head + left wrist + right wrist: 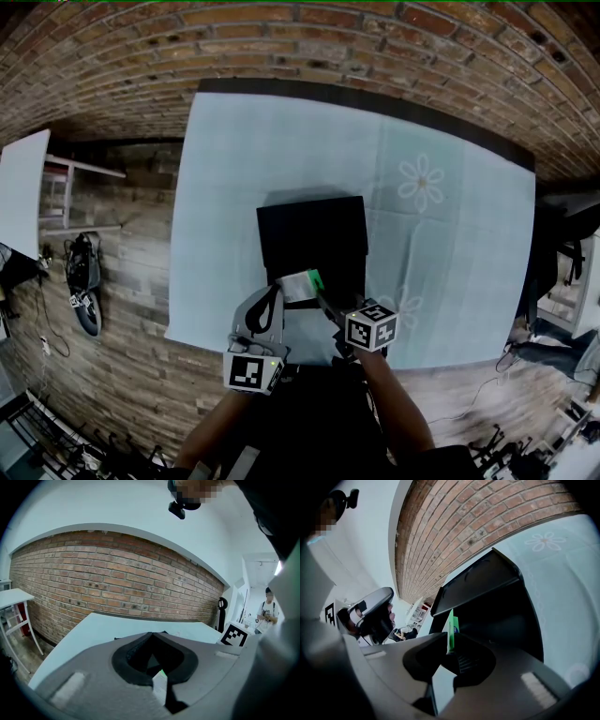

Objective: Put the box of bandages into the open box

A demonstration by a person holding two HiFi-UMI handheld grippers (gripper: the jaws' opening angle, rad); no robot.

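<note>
The bandage box (300, 285), white with a green end, stands on edge at the near rim of the open black box (309, 220) on the pale blue cloth. In the right gripper view the bandage box (450, 632) sits upright between the jaws of my right gripper (451, 639), with a narrow gap at the ribbed pad, so that gripper is open around it. In the head view my right gripper (321, 298) reaches in from the right. My left gripper (274, 292) is just left of the bandage box. Its jaw tips (151, 634) meet, and the bandage box (160, 682) shows beneath them.
The black box (487, 597) has its lid standing up at the far side. The blue cloth (441, 234) with flower prints covers the table. A white side table (23, 187) and shoes (82, 281) are on the floor to the left. A brick wall runs behind.
</note>
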